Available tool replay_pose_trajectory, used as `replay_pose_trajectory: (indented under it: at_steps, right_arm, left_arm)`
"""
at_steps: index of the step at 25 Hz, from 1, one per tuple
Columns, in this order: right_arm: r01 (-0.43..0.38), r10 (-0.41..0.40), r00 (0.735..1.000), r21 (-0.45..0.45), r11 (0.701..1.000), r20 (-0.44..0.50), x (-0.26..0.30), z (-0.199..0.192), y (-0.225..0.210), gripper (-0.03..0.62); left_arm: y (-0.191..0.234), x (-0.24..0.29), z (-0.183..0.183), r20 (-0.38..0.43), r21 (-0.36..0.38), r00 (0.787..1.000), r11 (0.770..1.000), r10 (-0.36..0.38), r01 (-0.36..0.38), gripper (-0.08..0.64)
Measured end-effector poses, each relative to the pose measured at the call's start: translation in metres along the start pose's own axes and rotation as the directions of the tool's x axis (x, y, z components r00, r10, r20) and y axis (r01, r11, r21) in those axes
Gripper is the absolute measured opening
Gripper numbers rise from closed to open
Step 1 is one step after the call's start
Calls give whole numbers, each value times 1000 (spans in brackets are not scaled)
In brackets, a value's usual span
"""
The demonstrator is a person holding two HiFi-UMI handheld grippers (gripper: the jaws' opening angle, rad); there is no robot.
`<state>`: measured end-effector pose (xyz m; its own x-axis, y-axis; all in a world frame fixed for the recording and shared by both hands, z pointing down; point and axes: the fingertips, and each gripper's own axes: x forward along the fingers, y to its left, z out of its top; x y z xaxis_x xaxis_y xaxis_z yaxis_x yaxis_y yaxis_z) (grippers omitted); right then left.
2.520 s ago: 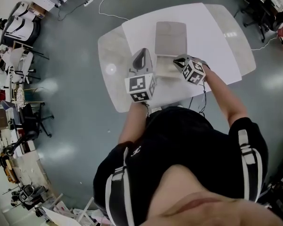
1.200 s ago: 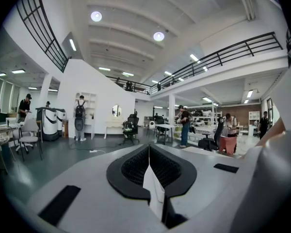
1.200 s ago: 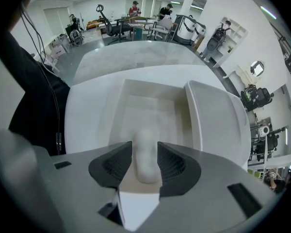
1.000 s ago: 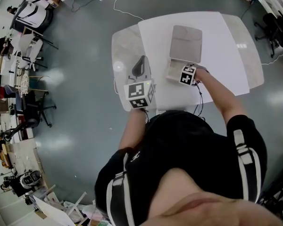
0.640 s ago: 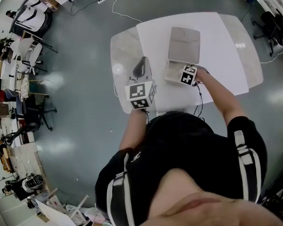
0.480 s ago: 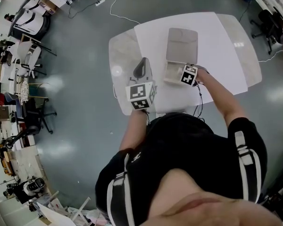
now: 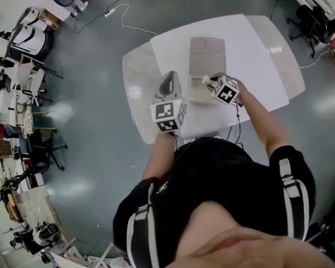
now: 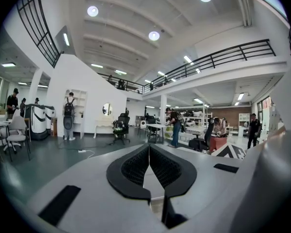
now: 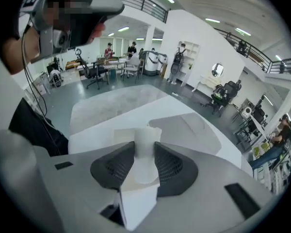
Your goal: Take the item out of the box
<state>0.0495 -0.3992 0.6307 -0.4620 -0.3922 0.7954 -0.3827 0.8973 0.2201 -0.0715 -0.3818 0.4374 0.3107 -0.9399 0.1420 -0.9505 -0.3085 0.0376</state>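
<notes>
An open pale box (image 7: 207,54) lies on the white table (image 7: 257,43), its lid flat at the far side and its shallow base (image 7: 194,95) nearer me. My right gripper (image 7: 208,80) hovers just over the base, shut on a white tube-shaped item (image 9: 146,149) that stands up between its pads. Below the item the right gripper view shows the box base (image 9: 117,136) and the lid (image 9: 186,127). My left gripper (image 7: 168,78) stays left of the box, above the table, with its jaws shut on nothing (image 8: 148,154).
A rounded glass tabletop (image 7: 135,77) sticks out from under the white sheet on both sides. A cable (image 7: 127,17) runs across the grey floor behind the table. Desks, chairs and people stand far off around the hall.
My right gripper was down in the box base; it has come up and back with the white item between its jaws. The left gripper has hardly moved.
</notes>
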Motion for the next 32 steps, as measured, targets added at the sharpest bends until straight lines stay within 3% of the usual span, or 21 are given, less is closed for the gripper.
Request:
replay_pose_trajectory:
  at_steps: [5, 10, 14, 19, 22, 25, 29, 32]
  right_arm:
    - [88, -102, 982, 99, 991, 156, -30, 27, -18, 132]
    - [169, -227, 926, 208, 963, 301, -69, 48, -36, 132]
    - [251, -344, 849, 268, 930, 400, -107, 63, -54, 131]
    - [315, -514, 695, 430, 846, 502, -165, 75, -77, 130]
    - [343, -600, 624, 514, 786, 501, -194, 70, -86, 129]
    - [359, -655, 544, 560, 747, 524, -209, 62, -89, 127]
    - [372, -698, 494, 599, 709, 519, -222, 50, -88, 124]
    - [365, -690, 511, 597, 715, 513, -221, 44, -81, 121]
  left_arm:
    - [-12, 10, 0, 2, 3, 999, 999, -42, 42, 14]
    - [-27, 18, 0, 3, 7, 996, 996, -89, 89, 14]
    - [-33, 23, 0, 0, 7, 993, 993, -116, 116, 14]
    - [-41, 30, 3, 7, 12, 989, 989, -145, 145, 14]
    - [-46, 32, 2, 7, 14, 987, 987, -160, 160, 14]
    - [-50, 32, 2, 9, 15, 985, 985, -171, 171, 14]
    - [-57, 33, 5, 15, 15, 983, 983, -183, 183, 14]
    - [-60, 32, 8, 19, 16, 982, 982, -190, 190, 14]
